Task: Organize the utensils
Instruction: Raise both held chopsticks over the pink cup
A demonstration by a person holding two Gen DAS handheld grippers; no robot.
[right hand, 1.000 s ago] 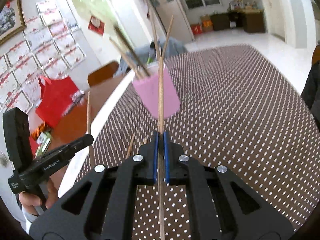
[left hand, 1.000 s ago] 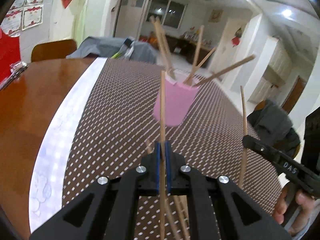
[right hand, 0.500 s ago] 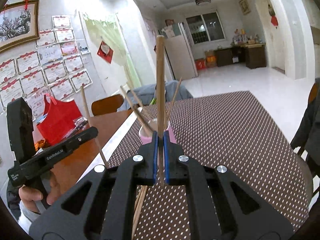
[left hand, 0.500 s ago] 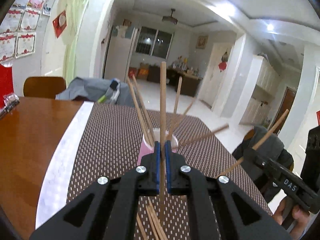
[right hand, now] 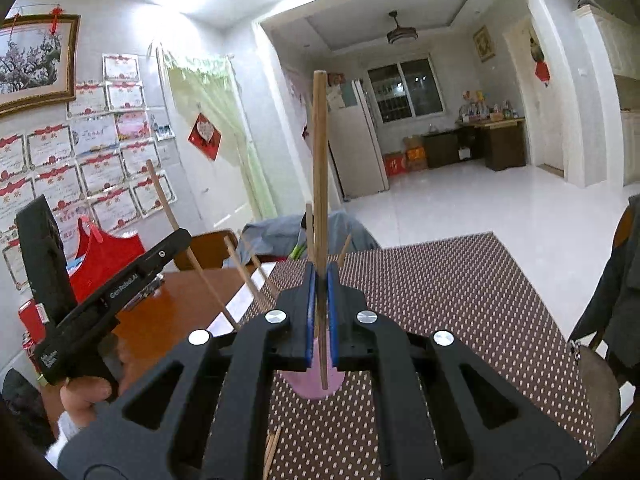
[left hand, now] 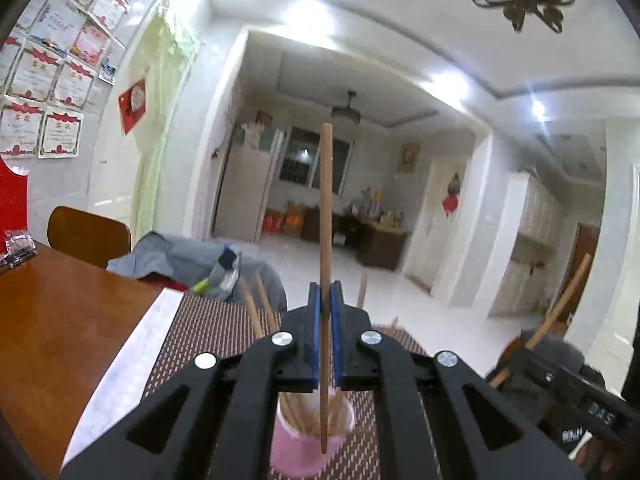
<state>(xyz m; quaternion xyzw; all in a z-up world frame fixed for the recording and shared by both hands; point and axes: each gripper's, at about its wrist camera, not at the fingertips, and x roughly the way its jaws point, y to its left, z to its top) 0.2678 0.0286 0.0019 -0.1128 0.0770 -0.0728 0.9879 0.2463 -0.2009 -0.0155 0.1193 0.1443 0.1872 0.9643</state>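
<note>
At the centre of the frame the left gripper [left hand: 325, 300] has its blue-padded jaws closed on a wooden chopstick [left hand: 325, 216] that stands upright, its top reaching toward the middle of the picture. The stick's lower end hangs inside the mouth of a pink cup [left hand: 308, 440] at the bottom centre, which already holds several more chopsticks. The cup stands on a dotted brown mat [left hand: 200, 328] laid over a wooden table [left hand: 60, 320] at lower left. At lower right the right gripper [left hand: 532, 350] holds another chopstick [left hand: 560, 304], tilted.
</note>
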